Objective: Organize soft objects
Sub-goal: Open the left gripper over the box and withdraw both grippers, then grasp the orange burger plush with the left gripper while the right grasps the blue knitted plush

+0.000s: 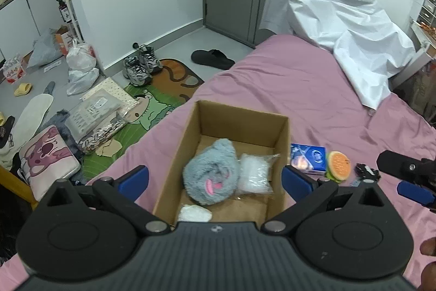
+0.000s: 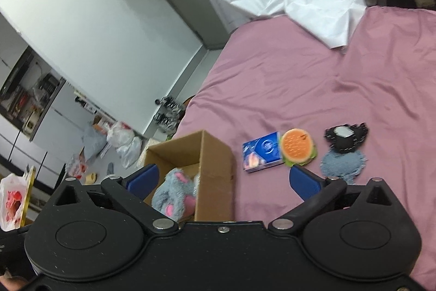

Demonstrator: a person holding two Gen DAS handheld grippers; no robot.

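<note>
Fingers on both grippers are spread wide and hold nothing: the left gripper [image 1: 215, 179] hovers over the cardboard box [image 1: 280, 152] on the pink bed [image 1: 340, 105], and the right gripper [image 2: 223, 179] hangs above the bed between the box and the loose items.

By the look of it, the job is partly done. Inside the box lie a grey plush toy [image 1: 209, 173] with pink patches, a clear bag of white filling [image 1: 254, 173] beside it, and another white soft piece [image 1: 194, 213] near the front wall.

Left outside, just to the right of the box, are a blue packet [image 2: 261, 152] — possibly tissues — touching a burger-shaped squishy [image 2: 298, 146], then a black pouch-like item [image 2: 344, 138] resting partly on a round denim patch [image 2: 343, 162]. These four sit in a row within the right gripper's reach. Whether the packet counts as soft is a guess; the burger looks the likeliest next pick, and it should squash easily under a firm squeeze.
</note>
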